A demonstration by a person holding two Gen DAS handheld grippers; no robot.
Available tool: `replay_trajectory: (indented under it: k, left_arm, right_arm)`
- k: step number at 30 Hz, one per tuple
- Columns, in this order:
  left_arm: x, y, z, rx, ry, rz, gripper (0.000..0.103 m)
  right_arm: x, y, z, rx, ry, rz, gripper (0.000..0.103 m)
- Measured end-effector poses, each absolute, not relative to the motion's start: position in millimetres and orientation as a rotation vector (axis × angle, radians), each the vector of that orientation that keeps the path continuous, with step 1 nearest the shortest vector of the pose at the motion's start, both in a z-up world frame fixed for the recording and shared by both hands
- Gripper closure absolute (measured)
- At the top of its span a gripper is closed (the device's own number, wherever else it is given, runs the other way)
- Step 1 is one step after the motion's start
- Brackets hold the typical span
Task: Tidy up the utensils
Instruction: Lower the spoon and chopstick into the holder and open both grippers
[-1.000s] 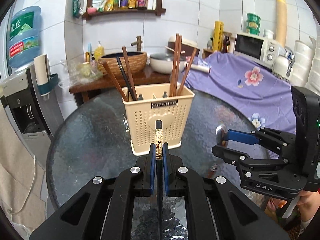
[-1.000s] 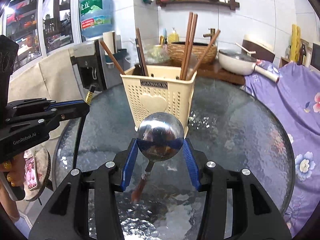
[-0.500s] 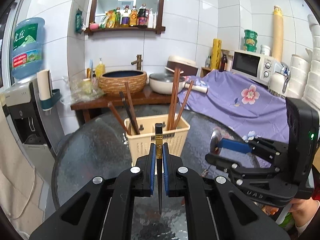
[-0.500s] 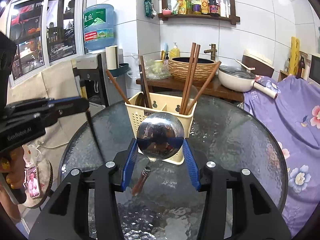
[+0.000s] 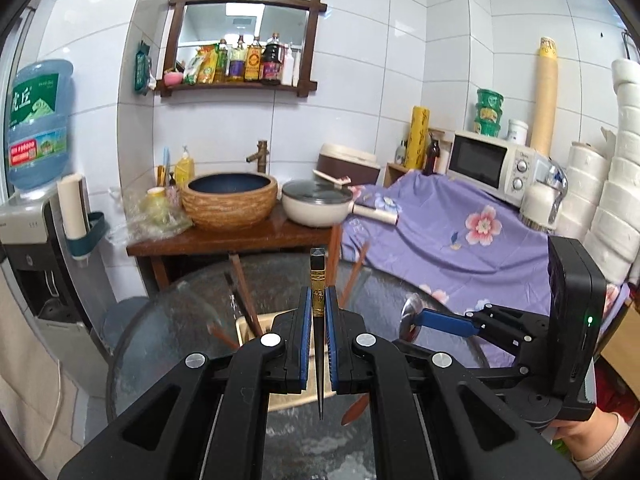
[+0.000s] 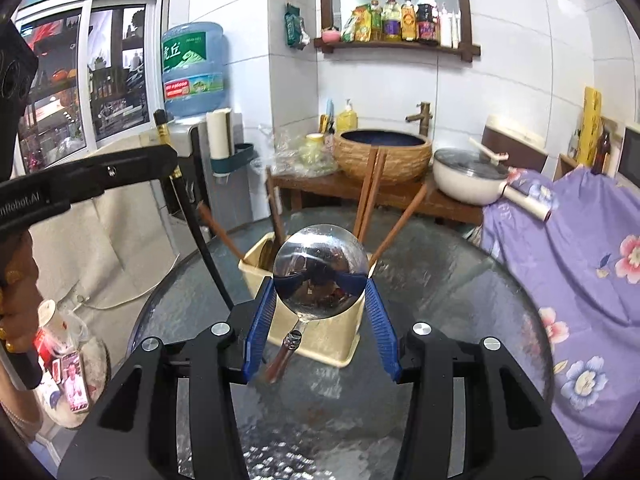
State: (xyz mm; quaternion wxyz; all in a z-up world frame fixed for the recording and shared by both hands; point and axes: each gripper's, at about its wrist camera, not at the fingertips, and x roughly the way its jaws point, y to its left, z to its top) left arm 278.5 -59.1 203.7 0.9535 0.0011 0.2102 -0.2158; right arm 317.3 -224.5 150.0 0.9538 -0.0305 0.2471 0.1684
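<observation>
Table (image 6: 460,280): round, dark textured glass top; it carries the holder and fills the lower half of both wrist views.
Purple floral cloth (image 5: 460,240): draped over furniture beyond the table's far right edge.
Utensil holder (image 6: 320,336): cream plastic box standing upright near the middle of the table, seen from above in the right wrist view; in the left wrist view only a strip of its rim (image 5: 256,320) shows behind the gripper body.
Chopsticks in holder (image 6: 370,196): several brown sticks stand in it, a pair leaning in the right side, one slanting out further right, others in the left side (which compartment each occupies cannot be told).
Right gripper (image 6: 320,284): jaws part open, the blue pads pressing on either edge of the spoon's bowl; seen side-on from the left wrist camera (image 5: 412,316), held by a hand (image 5: 580,436) at the lower right.
Spoon (image 6: 320,270): polished metal bowl clamped between the right pads, its brown handle hanging down toward the glass; held above the table, in front of the holder.
Left gripper (image 5: 316,312): jaws closed down to a sliver, nipping the single chopstick.
Held chopstick (image 5: 318,280): dark, with a gold band near its squared top, upright between the left pads, tapered tip pointing down, clear of the glass; in the right wrist view (image 6: 188,200) it hangs left of the holder.
</observation>
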Motion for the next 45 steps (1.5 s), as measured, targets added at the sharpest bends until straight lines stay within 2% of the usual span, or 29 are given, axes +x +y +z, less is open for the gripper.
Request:
replay_trajectory:
  k: [8,13,30,38,45]
  left_arm:
    - [300,-53,254,-0.04,0.359,-0.375,0.096]
    - [315,-55,260,-0.04,0.33,-0.311,0.096]
    - [370,-70,149,-0.021,0.501,-0.227,0.096]
    - [380,-71,120,0.003,0.576,-0.213,0.096]
    - [378,-73,119,0.027,0.574,-0.213,0.096]
  right_arm:
    - [347,-221,198,-0.101,0.439,0.282,0.056]
    - [370,-217,211,-0.119,0.399,0.223,0.056]
    - [403,-188,116,-0.225,0.501,0.213,0.056]
    - [408,-188,88,-0.233,0.55,0.225,0.056]
    - [408,-189,83,-0.241,0.552,0.229,0.056]
